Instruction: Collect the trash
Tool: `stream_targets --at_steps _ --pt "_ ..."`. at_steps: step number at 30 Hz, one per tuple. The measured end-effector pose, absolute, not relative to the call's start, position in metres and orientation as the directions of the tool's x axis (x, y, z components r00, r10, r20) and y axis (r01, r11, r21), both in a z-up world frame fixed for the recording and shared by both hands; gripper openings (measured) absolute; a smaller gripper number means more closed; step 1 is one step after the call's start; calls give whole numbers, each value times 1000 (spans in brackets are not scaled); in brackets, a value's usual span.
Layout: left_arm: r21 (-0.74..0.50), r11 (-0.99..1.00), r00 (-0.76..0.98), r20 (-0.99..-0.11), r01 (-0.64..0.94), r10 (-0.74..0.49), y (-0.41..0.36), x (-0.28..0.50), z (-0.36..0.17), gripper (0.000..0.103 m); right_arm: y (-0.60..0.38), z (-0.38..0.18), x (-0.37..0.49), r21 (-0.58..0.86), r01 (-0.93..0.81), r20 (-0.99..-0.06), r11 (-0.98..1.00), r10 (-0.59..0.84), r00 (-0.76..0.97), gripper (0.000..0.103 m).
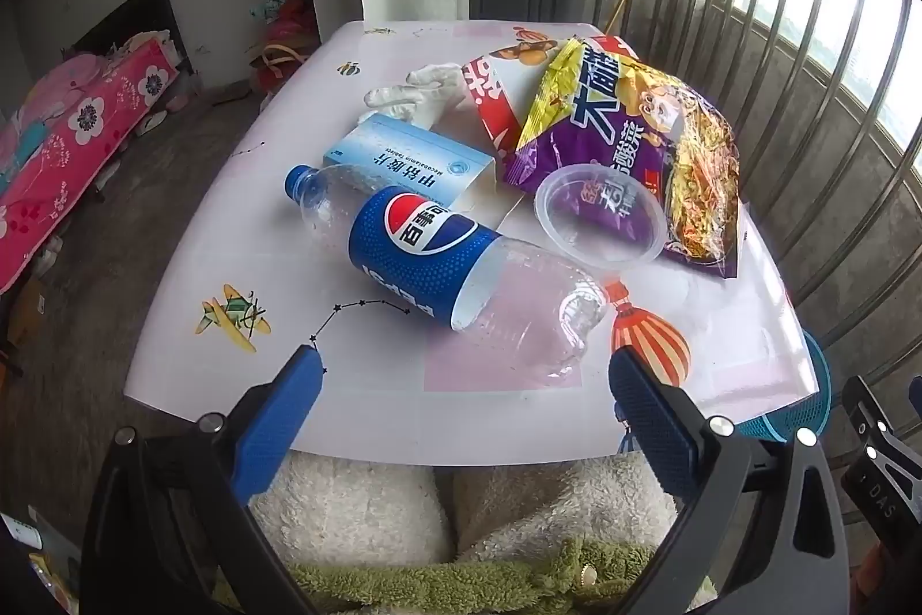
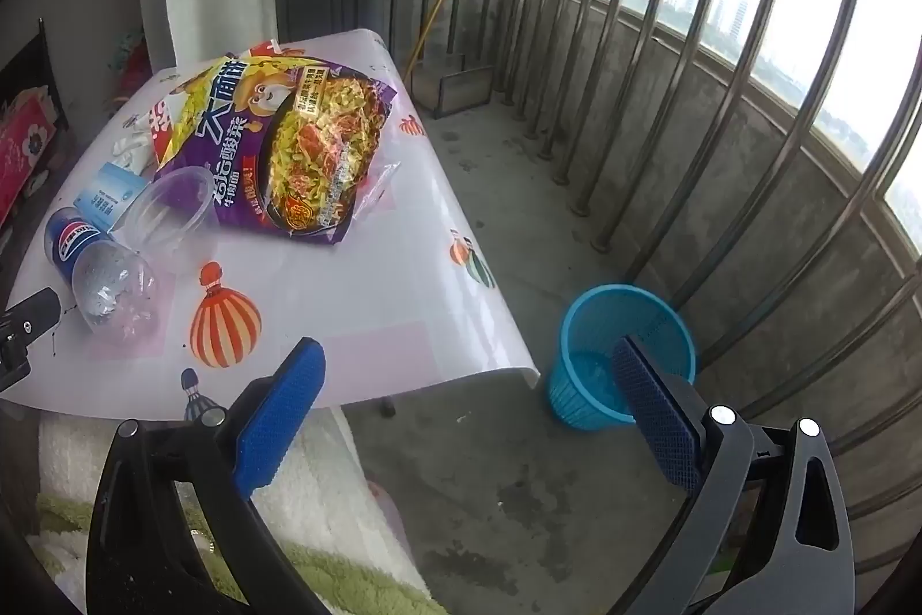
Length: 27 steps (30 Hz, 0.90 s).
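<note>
An empty Pepsi bottle [image 1: 426, 263] lies on its side on the white table [image 1: 369, 413], its base toward my left gripper [image 1: 461, 373], which is open and empty just short of it. Behind it lie a blue medicine box [image 1: 403, 162], a clear plastic cup [image 1: 599, 217], a purple noodle wrapper [image 1: 634, 142] and a crumpled white tissue [image 1: 420, 96]. My right gripper [image 2: 467, 355] is open and empty, over the table's near right corner. A blue mesh bin [image 2: 622, 355] stands on the floor beside the table. The bottle [image 2: 98, 269], cup [image 2: 167, 211] and wrapper [image 2: 294, 148] also show in the right wrist view.
A metal railing [image 2: 720, 108] runs along the balcony to the right of the bin. A bed with a pink cover [image 1: 75, 136] stands far left. White and green fluffy fabric [image 1: 403, 517] lies below the table's near edge. A dustpan [image 2: 455, 85] stands on the floor behind the table.
</note>
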<state>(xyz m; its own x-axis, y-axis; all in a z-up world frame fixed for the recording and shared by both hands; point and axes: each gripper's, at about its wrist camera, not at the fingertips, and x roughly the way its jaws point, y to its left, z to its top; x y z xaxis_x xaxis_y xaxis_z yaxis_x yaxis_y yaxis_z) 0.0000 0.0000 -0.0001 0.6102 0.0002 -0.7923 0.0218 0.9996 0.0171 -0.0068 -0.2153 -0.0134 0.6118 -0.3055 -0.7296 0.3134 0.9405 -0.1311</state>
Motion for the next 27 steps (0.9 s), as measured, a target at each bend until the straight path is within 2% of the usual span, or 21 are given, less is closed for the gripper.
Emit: stream_targets --at_steps 27 --pt "13 1000 599 -801 9 5 5 2 -3 98 -214 -15 -6 -123 311 -730 942 -299 615 93"
